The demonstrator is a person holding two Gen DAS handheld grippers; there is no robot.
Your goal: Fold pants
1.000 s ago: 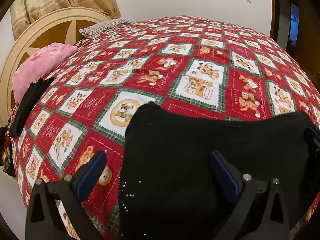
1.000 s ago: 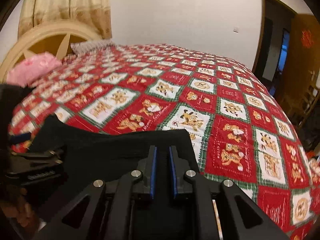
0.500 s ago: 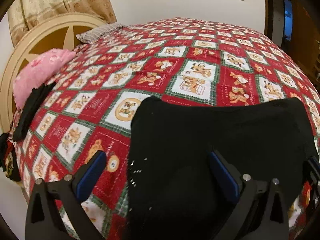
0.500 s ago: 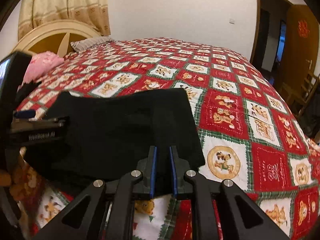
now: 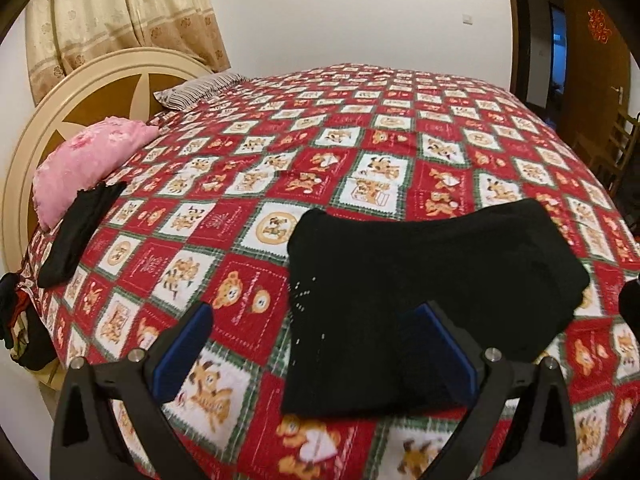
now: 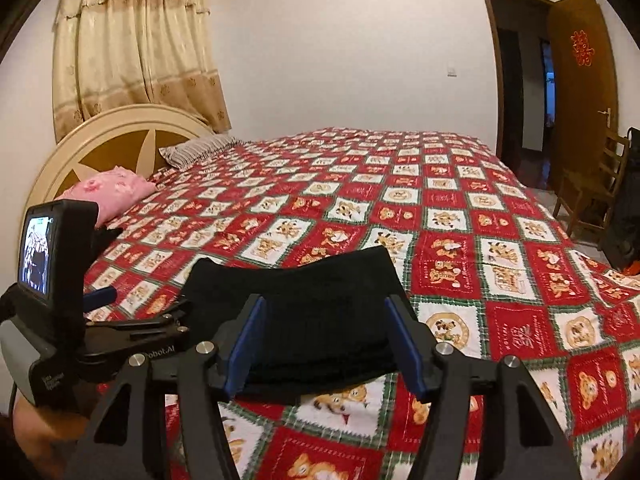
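The black pants [image 5: 420, 264] lie folded into a compact bundle on the red patchwork quilt [image 5: 360, 140], near the bed's front edge. My left gripper [image 5: 312, 320] is open above the bundle's near left corner, and its blue pads grip nothing. In the right wrist view the pants [image 6: 304, 280] lie just beyond my right gripper [image 6: 326, 304]. Its jaws are opening, and the pads stand clear of the cloth. The left gripper [image 6: 132, 316], with its small screen, shows at the left of that view beside the pants.
A pink pillow [image 5: 88, 160], a striped pillow [image 5: 200, 90] and another black garment [image 5: 80, 228] lie by the round headboard [image 5: 100, 84]. At the right a wooden chair [image 6: 596, 188] and a dark bag [image 6: 628, 208] stand near the open door [image 6: 576, 92].
Both grippers have drawn back and up from the pants, which now lie farther off. The right jaws, nearly together before, have spread wide. The left gripper stayed open.
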